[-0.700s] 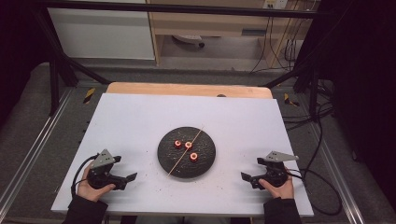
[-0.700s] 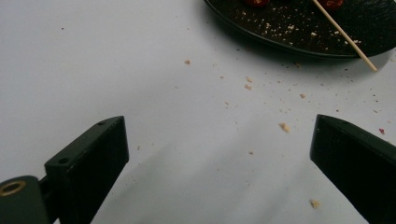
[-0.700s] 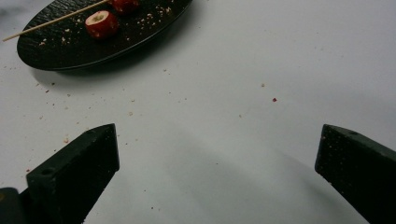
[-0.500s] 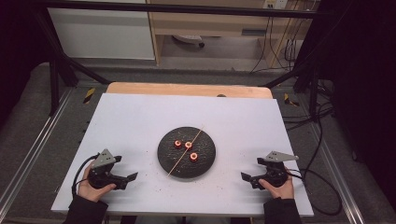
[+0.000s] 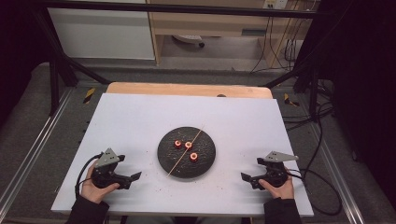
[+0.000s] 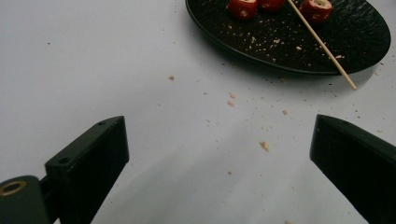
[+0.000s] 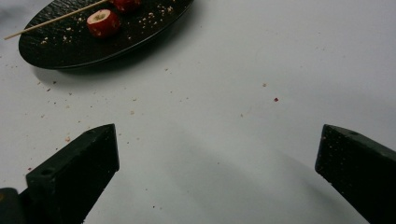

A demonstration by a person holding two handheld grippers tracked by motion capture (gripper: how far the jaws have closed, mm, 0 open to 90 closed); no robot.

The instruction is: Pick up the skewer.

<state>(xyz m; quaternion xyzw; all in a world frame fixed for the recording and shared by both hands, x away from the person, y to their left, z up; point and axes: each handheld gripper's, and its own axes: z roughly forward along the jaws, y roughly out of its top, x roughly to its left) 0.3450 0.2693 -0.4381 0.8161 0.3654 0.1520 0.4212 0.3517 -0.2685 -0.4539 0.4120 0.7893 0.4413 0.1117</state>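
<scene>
A round black plate (image 5: 205,163) sits at the middle of the white table (image 5: 140,121). On it lie three small red pieces with pale centres (image 5: 188,145) and a thin wooden skewer (image 5: 180,162) laid slantwise, its near end poking past the rim. My left gripper (image 5: 135,177) rests near the table's front left, open, jaws wide apart with nothing between them, pointing toward the plate (image 6: 355,42). My right gripper (image 5: 243,177) rests at the front right, also open and empty. The skewer (image 6: 322,46) and a red piece (image 7: 102,22) lie ahead of the jaws.
Crumbs (image 6: 264,145) are scattered on the table around the plate. A wooden strip (image 5: 187,89) runs along the table's far edge. Metal rails and cables (image 5: 322,135) flank the table on the floor.
</scene>
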